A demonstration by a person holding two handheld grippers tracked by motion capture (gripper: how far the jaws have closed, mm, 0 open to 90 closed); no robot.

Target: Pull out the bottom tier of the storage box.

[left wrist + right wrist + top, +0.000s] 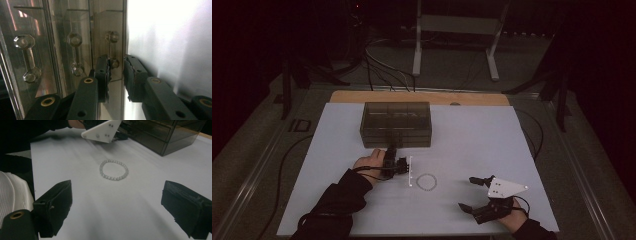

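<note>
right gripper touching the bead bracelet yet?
Apart. The right gripper view shows the right gripper wide open, with bare table between it and the bracelet.

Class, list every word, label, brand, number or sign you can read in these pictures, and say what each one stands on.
None can be read.
Drawer box: smoky clear plastic, no label visible.
Bead bracelet: plain beads, no lettering.
Grey plate on the right hand-held gripper: only small holes, no print.
Table: plain white.
</note>
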